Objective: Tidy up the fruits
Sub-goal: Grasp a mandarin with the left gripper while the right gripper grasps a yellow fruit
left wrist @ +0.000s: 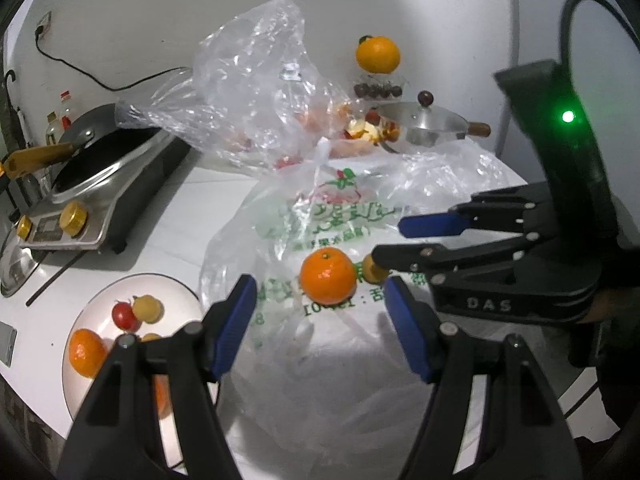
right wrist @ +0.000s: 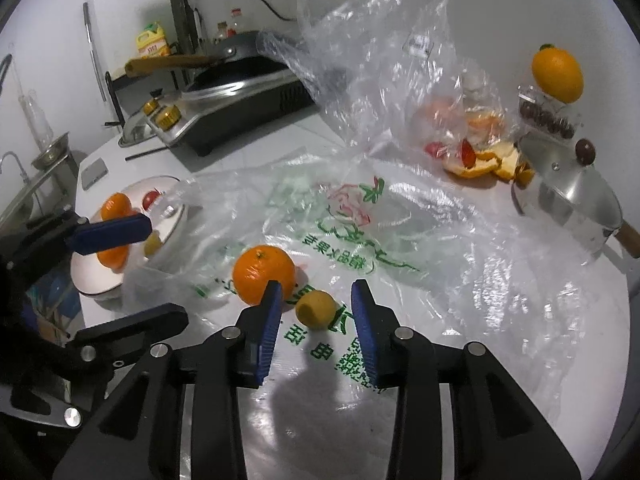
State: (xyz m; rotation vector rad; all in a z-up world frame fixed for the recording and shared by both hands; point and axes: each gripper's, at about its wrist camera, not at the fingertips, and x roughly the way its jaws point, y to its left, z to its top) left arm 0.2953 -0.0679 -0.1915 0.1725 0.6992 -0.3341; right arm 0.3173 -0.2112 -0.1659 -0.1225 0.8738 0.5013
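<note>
A mandarin orange (left wrist: 327, 276) (right wrist: 262, 272) lies on a printed plastic bag (left wrist: 340, 208) (right wrist: 400, 216) spread over the white counter. Beside it sits a small yellow fruit (right wrist: 316, 309) (left wrist: 374, 271). My left gripper (left wrist: 320, 285) (right wrist: 168, 268) is open, its blue pads either side of the orange and just short of it. My right gripper (right wrist: 318, 286) (left wrist: 388, 244) is open too, with the yellow fruit between its pads and a gap showing on each side. A white plate (left wrist: 132, 280) (right wrist: 92, 284) to the left holds oranges, a red tomato and yellow fruits.
A crumpled clear bag (left wrist: 256, 92) stands behind the printed one. An induction stove with a pan (left wrist: 100, 184) is at the back left. At the back right are orange peel (right wrist: 484, 164), a steel lidded pot (right wrist: 568, 196) and an orange on a clear box (left wrist: 378, 54).
</note>
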